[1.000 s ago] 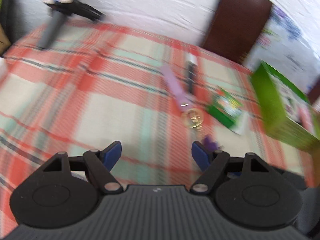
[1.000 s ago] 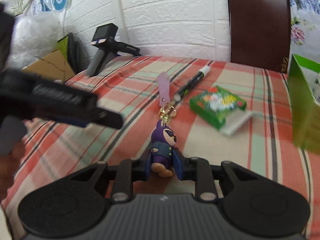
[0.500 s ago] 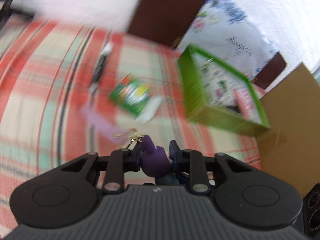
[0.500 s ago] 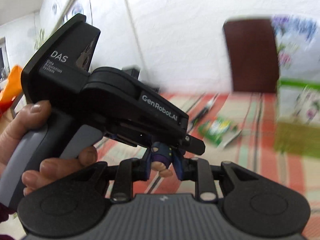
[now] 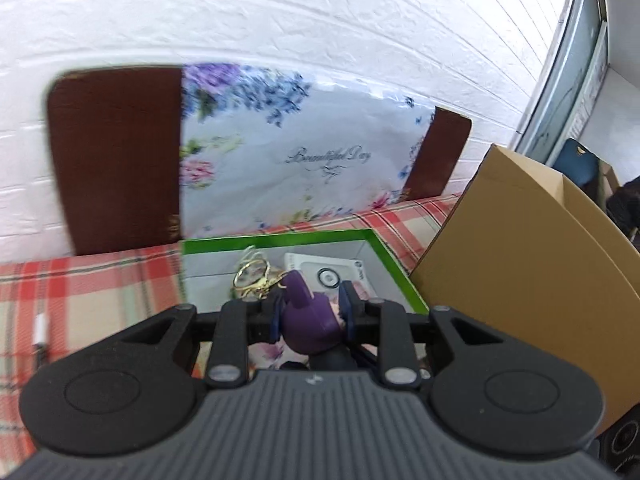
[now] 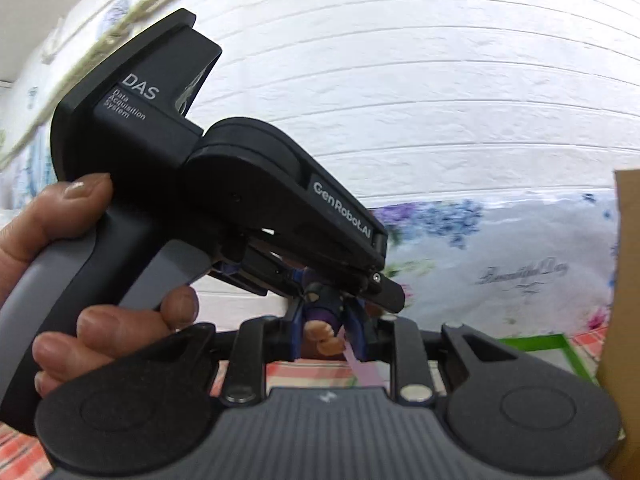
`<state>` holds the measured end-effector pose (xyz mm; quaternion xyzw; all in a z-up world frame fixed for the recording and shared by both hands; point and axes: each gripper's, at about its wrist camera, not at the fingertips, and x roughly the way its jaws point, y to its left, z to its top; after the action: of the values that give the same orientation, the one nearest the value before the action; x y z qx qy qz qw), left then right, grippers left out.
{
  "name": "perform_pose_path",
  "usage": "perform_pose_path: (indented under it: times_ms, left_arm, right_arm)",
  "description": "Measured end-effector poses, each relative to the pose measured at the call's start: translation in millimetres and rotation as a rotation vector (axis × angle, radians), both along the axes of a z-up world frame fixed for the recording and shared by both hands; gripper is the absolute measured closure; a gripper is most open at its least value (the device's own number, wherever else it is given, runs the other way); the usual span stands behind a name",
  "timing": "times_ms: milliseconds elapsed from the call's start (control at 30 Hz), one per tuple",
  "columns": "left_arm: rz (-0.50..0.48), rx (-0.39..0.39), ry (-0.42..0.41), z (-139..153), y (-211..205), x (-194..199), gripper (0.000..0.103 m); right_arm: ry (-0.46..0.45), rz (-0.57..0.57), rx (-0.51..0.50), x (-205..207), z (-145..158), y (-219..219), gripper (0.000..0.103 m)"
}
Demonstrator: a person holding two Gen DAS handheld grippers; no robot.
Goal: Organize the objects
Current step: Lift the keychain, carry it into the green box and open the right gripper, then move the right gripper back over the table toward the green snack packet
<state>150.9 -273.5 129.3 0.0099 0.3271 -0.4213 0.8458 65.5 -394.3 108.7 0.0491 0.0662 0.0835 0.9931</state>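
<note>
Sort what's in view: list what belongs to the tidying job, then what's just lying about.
In the job:
purple keychain figure, gripped by left gripper and right gripper
green box

Lying about:
cardboard box
floral bag
brown chair

Figurine (image 5: 310, 320) mostly hidden, perhaps doll-shaped

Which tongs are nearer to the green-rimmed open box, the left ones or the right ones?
Left, narrowly. Both grip the purple figure keychain; the left tongs hang over the green-rimmed open box, the right tongs have it ahead to their right.
</note>
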Motion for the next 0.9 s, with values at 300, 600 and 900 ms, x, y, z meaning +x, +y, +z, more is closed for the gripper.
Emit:
perform_pose_path:
  times_ms: [300, 600, 900]
  left_arm:
    - [0.13, 0.224, -0.046, -64.0, -29.3, 34.5, 0.059]
    - [0.19, 0.28, -0.133, -57.3, -1.5, 11.3, 0.051]
    - [0.259, 0.348, -0.236, -50.0, 22.7, -26.0, 0.043]
  right_arm:
    - [0.229, -0.096, 0.011, 58.8, -69.5, -21.1, 0.049]
    - [0.234, -0.111, 0.053, 36.1, -74.5, -20.5, 0.048]
    - [0.229, -0.135, 0.078, 2.7, -62.3, -20.3, 0.046]
